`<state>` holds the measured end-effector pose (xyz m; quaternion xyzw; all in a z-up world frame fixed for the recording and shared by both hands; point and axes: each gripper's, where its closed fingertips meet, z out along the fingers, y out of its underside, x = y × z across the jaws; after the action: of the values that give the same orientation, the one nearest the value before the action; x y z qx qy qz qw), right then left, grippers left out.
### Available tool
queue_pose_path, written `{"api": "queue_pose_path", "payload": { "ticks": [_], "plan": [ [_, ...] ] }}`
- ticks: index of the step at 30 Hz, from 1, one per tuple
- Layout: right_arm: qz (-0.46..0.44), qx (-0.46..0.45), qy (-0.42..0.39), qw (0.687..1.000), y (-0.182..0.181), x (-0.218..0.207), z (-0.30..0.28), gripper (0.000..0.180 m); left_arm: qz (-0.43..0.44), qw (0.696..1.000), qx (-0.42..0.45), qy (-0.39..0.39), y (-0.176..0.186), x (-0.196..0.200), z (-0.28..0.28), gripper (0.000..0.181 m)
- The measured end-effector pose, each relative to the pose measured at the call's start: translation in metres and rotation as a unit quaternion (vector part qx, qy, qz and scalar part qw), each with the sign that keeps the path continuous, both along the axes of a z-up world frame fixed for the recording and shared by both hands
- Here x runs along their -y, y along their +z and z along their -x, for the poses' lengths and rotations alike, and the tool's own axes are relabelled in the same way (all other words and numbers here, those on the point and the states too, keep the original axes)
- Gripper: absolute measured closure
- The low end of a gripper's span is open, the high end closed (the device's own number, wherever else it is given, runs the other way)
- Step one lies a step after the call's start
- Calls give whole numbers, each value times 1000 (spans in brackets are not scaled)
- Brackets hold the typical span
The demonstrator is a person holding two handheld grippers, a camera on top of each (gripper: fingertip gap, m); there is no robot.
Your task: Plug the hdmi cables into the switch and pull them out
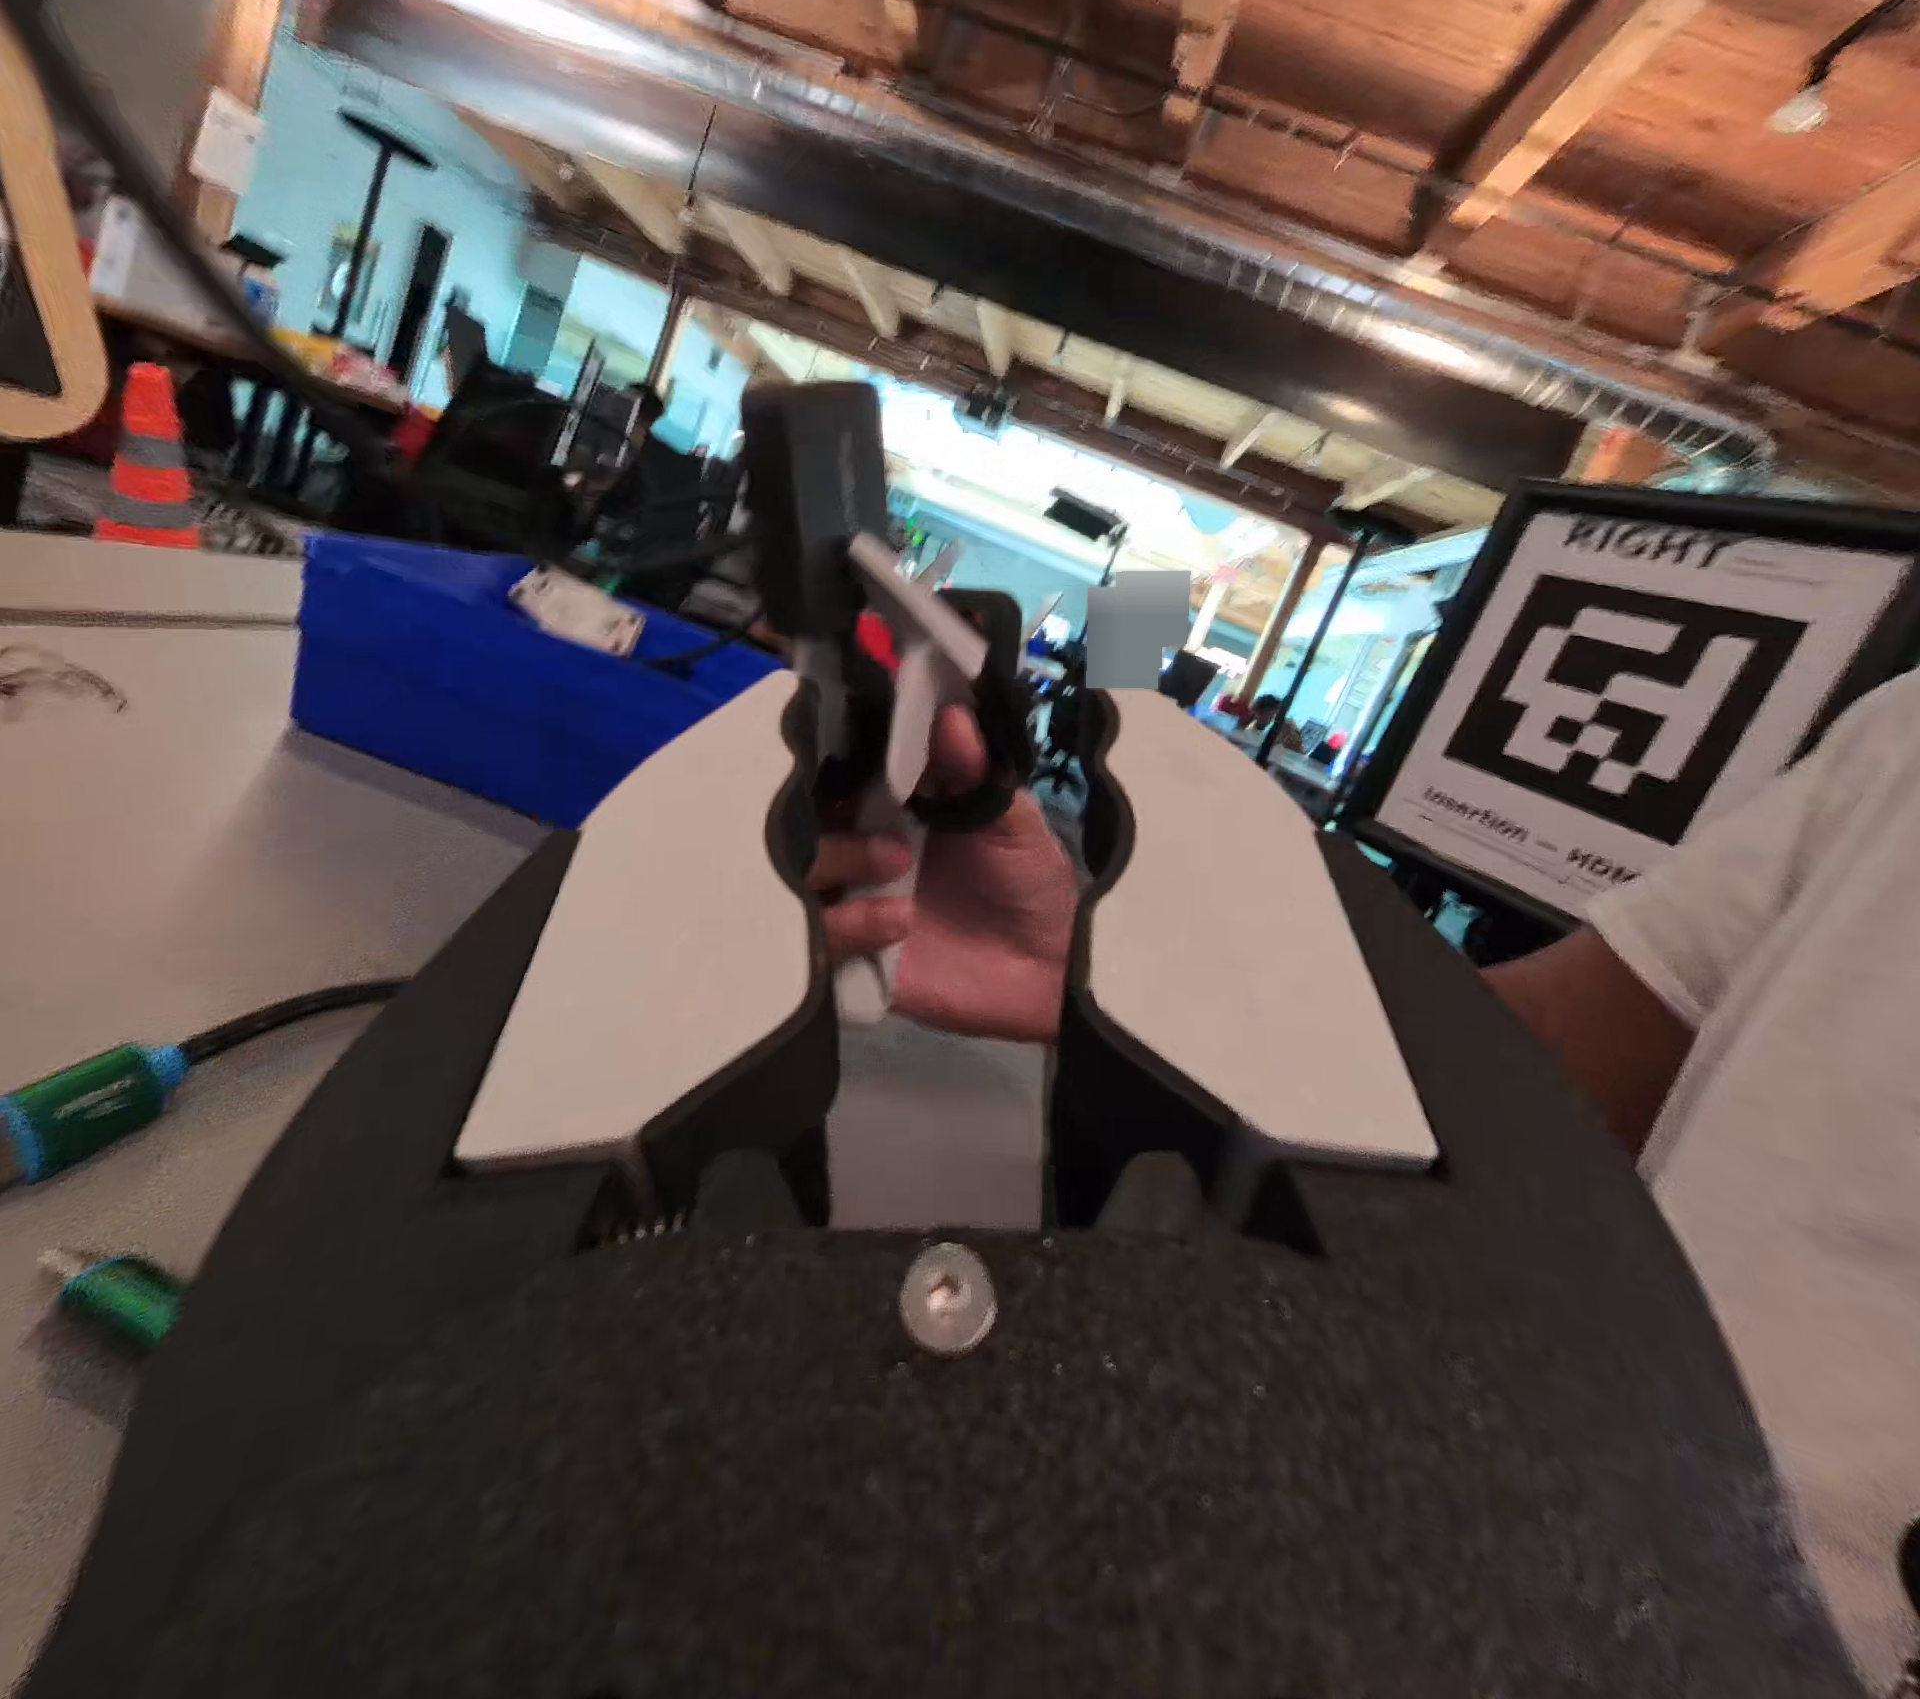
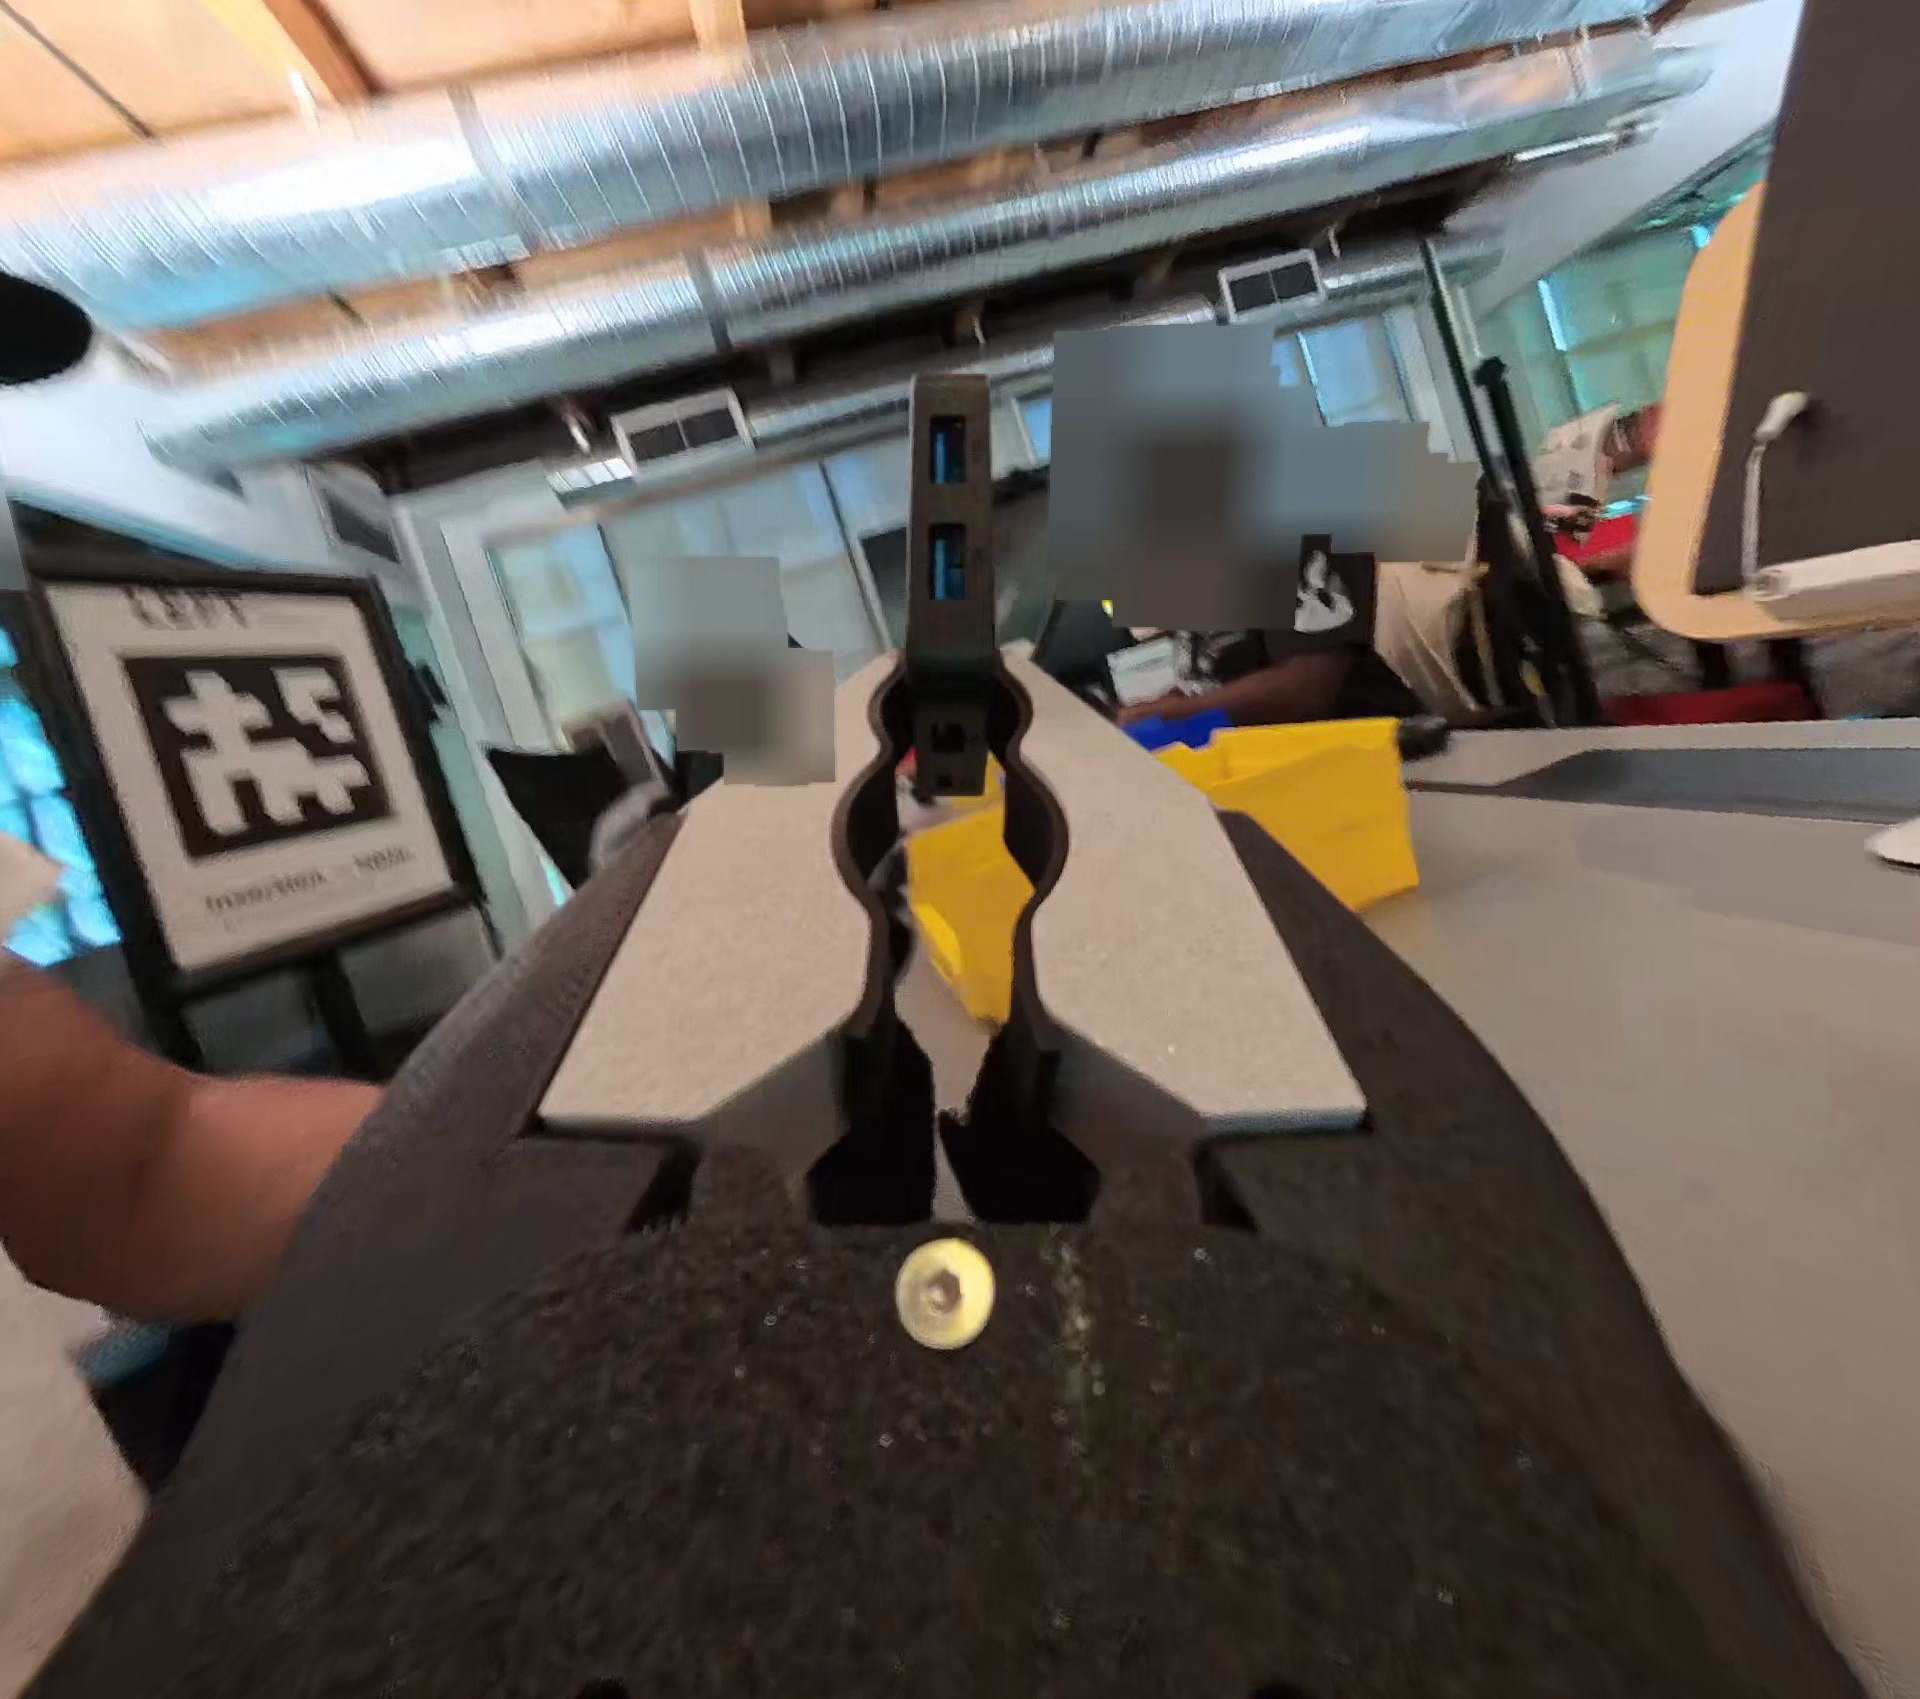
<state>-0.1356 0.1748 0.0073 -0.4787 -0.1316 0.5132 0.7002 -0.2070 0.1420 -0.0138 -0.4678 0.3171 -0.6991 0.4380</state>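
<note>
Right claw (image 2: 951,714) pinching switch (image 2: 948,527); left claw (image 1: 940,714) agape.

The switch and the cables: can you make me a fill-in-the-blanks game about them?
1. The right gripper is shut on the black ____.
2. The left gripper is ____, holding nothing.
3. The cable on the table has a ____ plug.
4. The bin behind the switch is ____.

Missing words: switch; open; green; yellow

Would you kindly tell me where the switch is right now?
The switch is clamped upright in the right gripper, raised off the table; in the left wrist view it shows beyond the open left gripper.
</note>
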Motion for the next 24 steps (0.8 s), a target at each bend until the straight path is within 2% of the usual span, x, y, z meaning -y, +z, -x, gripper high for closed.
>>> {"api": "queue_pose_path", "payload": {
  "ticks": [4,9,13,16,21,24],
  "plan": [
    [-7,-79,106,991,14,17,16,167,-3,1000,-12,25,-10,-4,-15,119],
    [7,-17,186,982,-6,27,70,167,6,999,40,26,7,-4,-8,118],
    [24,52,197,979,-29,25,91,167,-1,998,55,35,13,-6,7,134],
    [29,91,207,974,-39,27,97,167,-11,1000,18,20,5,-7,10,164],
    [35,158,185,969,-51,27,95,165,-55,998,-30,14,-4,-5,11,167],
    [21,155,166,974,-41,30,85,156,-40,997,-47,-50,-8,3,12,168]
  ]
}}
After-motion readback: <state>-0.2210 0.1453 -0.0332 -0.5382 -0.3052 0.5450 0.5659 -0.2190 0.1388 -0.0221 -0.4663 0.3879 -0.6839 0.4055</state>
